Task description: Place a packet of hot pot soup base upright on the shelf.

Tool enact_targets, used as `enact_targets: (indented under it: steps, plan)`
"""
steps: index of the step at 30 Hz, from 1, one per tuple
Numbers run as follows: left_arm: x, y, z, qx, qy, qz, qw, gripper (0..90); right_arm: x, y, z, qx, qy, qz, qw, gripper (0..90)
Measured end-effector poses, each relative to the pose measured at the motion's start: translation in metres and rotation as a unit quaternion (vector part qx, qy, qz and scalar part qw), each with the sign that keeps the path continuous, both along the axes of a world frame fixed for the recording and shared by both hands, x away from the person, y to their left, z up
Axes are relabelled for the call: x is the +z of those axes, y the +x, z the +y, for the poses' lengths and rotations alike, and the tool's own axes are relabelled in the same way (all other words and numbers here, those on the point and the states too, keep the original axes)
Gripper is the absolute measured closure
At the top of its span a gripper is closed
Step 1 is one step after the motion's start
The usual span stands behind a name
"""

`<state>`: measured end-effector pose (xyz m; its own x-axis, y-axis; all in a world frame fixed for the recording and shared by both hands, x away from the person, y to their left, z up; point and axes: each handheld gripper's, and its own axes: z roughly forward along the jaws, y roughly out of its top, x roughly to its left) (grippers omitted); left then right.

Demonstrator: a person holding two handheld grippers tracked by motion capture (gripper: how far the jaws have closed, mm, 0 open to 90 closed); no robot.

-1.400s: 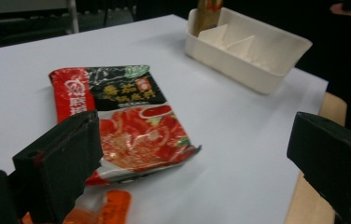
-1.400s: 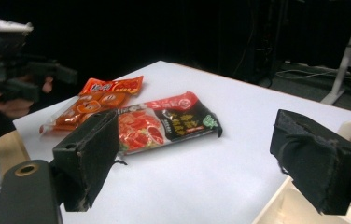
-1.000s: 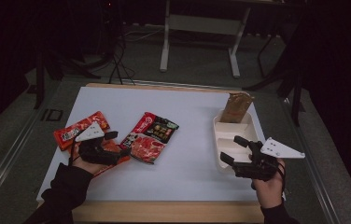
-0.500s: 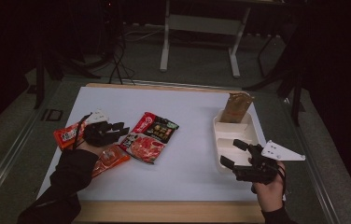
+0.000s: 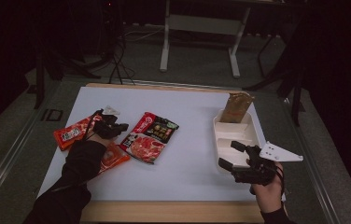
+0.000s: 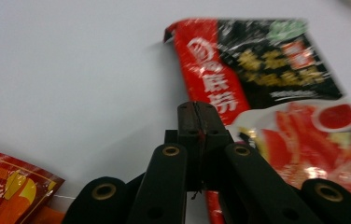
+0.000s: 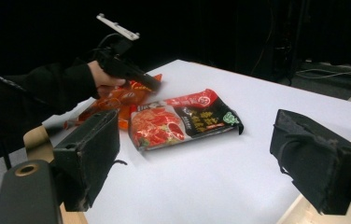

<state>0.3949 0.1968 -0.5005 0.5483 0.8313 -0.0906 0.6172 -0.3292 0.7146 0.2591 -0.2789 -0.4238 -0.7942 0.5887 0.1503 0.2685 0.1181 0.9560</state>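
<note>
A red and black food packet (image 5: 149,136) (image 6: 276,93) (image 7: 183,121) lies flat on the white table top (image 5: 192,112). My left gripper (image 5: 123,127) (image 6: 197,112) (image 7: 154,87) sits low at that packet's left edge. Its jaws have just been closing and now meet, with nothing between them. An orange-red packet (image 5: 72,134) (image 6: 10,186) lies left of it, and a second one (image 5: 114,158) lies partly under the left forearm. My right gripper (image 5: 230,155) (image 7: 197,158) rests open at the near right, its jaws wide apart and empty, beside the white tray (image 5: 239,135).
The white compartment tray stands at the right edge of the table, with a brown pouch (image 5: 236,107) upright in its far compartment. Metal stand legs (image 5: 199,44) and cables are on the dark floor beyond the table. A wooden strip (image 5: 173,211) runs along the front edge.
The left hand has moved away from the front edge and toward the red and black packet, off the orange packet. The right hand has kept still.
</note>
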Motion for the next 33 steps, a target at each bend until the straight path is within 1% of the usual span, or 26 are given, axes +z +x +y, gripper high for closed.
enact_targets:
  steps: [2, 3, 4, 6, 7, 8, 10, 12, 13, 14, 15, 16, 17, 19, 21, 25, 27, 28, 31, 33]
  plan:
    - [-0.004, 0.006, -0.002, -0.004, 0.016, 0.007, 0.9998, 90.0, 0.0, 0.0, 0.0, 0.001, -0.001, -0.004, 1.0, 15.7]
    - [-0.005, 0.008, -0.003, -0.002, 0.022, 0.01, 0.9997, 90.0, 0.0, 0.0, 0.0, 0.002, 0.0, -0.003, 1.0, 15.6]
    - [-0.007, 0.01, -0.004, -0.006, 0.025, 0.016, 0.9995, 90.0, 0.0, 0.0, -0.001, 0.003, 0.001, -0.001, 1.0, 15.6]
    - [-0.01, 0.013, -0.009, -0.015, 0.049, 0.015, 0.9986, 90.0, -0.001, 0.001, -0.001, 0.001, 0.001, -0.001, 1.0, 15.7]
    - [-0.012, 0.014, -0.011, -0.024, 0.052, 0.015, 0.9983, 90.0, -0.001, 0.002, -0.001, 0.002, 0.004, -0.001, 1.0, 15.7]
    - [-0.013, 0.015, -0.013, -0.025, 0.056, 0.016, 0.998, 90.0, -0.001, 0.002, -0.001, 0.003, 0.004, 0.0, 1.0, 15.7]
    - [-0.016, 0.017, -0.018, -0.036, 0.062, 0.024, 0.9971, 90.0, -0.001, 0.002, -0.001, 0.004, 0.002, -0.001, 1.0, 15.7]
    - [-0.018, 0.018, -0.021, -0.037, 0.076, 0.027, 0.996, 90.0, -0.001, 0.002, -0.001, 0.003, 0.001, -0.001, 1.0, 15.7]
    - [-0.019, 0.019, -0.021, -0.039, 0.075, 0.031, 0.9959, 90.0, -0.001, 0.002, -0.001, 0.003, 0.001, -0.001, 1.0, 15.7]
    - [-0.02, 0.021, -0.021, -0.034, 0.076, 0.034, 0.9959, 90.0, -0.001, 0.002, -0.001, 0.003, 0.002, 0.0, 1.0, 15.7]
    - [-0.02, 0.022, -0.021, -0.032, 0.066, 0.04, 0.9965, 90.0, -0.001, 0.002, -0.002, 0.002, 0.003, 0.001, 1.0, 15.7]
    - [-0.02, 0.022, -0.02, -0.032, 0.061, 0.043, 0.9967, 90.0, -0.002, 0.003, -0.002, 0.002, 0.002, 0.001, 1.0, 15.7]
    - [-0.02, 0.022, -0.021, -0.033, 0.061, 0.045, 0.9966, 90.0, -0.002, 0.003, -0.002, 0.002, 0.002, 0.001, 1.0, 15.7]
    - [-0.019, 0.022, -0.022, -0.039, 0.049, 0.055, 0.9965, 90.0, -0.002, 0.003, -0.002, 0.003, 0.003, 0.002, 1.0, 15.7]
    - [-0.019, 0.02, -0.024, -0.039, 0.052, 0.056, 0.9964, 90.0, -0.001, 0.003, -0.001, 0.003, 0.003, 0.001, 1.0, 15.7]
    - [-0.018, 0.016, -0.029, -0.049, 0.052, 0.063, 0.9954, 90.0, -0.002, 0.004, -0.001, 0.004, 0.001, 0.003, 1.0, 15.8]
    - [-0.018, 0.013, -0.033, -0.059, 0.051, 0.066, 0.9948, 90.0, -0.002, 0.004, 0.0, 0.004, 0.001, 0.004, 1.0, 15.8]
    - [-0.018, 0.011, -0.036, -0.065, 0.05, 0.07, 0.9942, 90.0, -0.002, 0.004, 0.0, 0.005, 0.001, 0.004, 1.0, 15.8]
    - [-0.018, 0.005, -0.042, -0.075, 0.048, 0.07, 0.9935, 90.0, -0.002, 0.004, 0.0, 0.005, 0.003, 0.005, 1.0, 15.8]
    - [-0.018, 0.001, -0.045, -0.084, 0.043, 0.074, 0.9928, 90.0, -0.002, 0.004, 0.0, 0.006, 0.002, 0.004, 1.0, 15.8]
